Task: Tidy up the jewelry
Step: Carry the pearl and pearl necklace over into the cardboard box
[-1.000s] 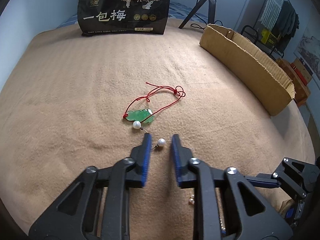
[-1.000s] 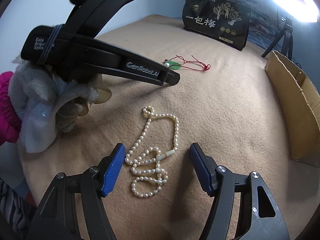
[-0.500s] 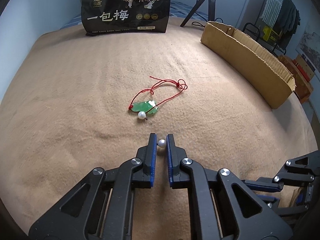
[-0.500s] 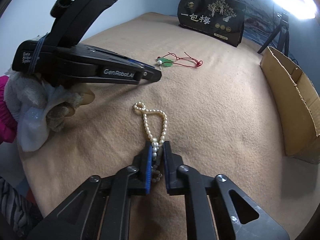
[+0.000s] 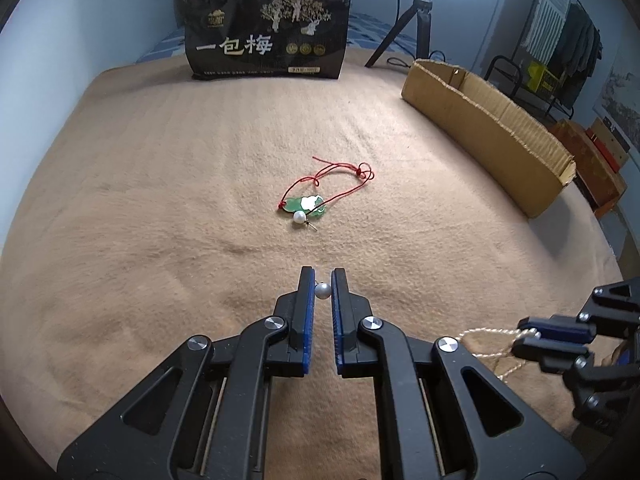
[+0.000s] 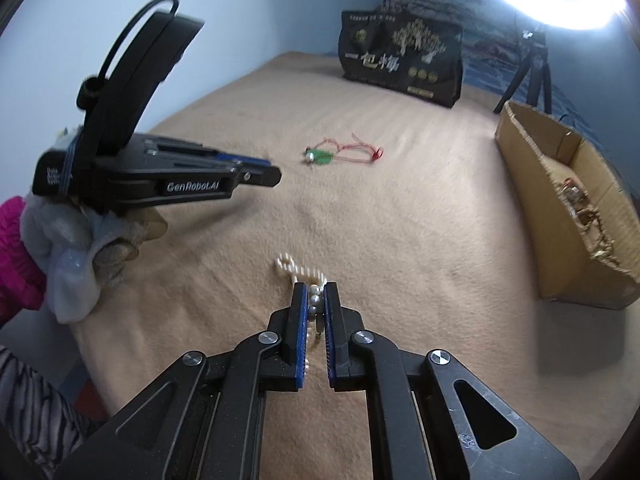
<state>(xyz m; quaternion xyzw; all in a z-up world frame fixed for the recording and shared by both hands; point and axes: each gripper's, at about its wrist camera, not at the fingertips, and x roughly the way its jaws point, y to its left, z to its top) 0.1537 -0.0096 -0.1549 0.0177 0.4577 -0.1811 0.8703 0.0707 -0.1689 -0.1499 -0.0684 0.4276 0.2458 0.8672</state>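
Both claws have snapped together since a second ago and both are lifting. The left gripper (image 5: 323,289) is clamped on one pearl earring (image 5: 322,290); the right gripper (image 6: 315,300) pinches the pearl necklace (image 6: 298,271), its far loop trailing on the blanket (image 5: 160,200). Second earring (image 5: 299,217) and jade pendant (image 5: 304,204) wait farther off. The cardboard box (image 6: 560,208), far right, looks like the destination.

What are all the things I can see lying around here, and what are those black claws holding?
Blanket: one, tan, covering the whole surface.
Pendant: one, green on red cord, mid-blanket.
Loose pearl earring: one, white, touching the pendant.
Cardboard box: one, brown, right edge; small items inside.
Bag: one, black, far end.
Tripod: one, black, behind the box.
Left claw: black and blue, shut on a pearl earring.
Right claw: shut on a pearl necklace.
Gloved hand: grey, holding the left claw.
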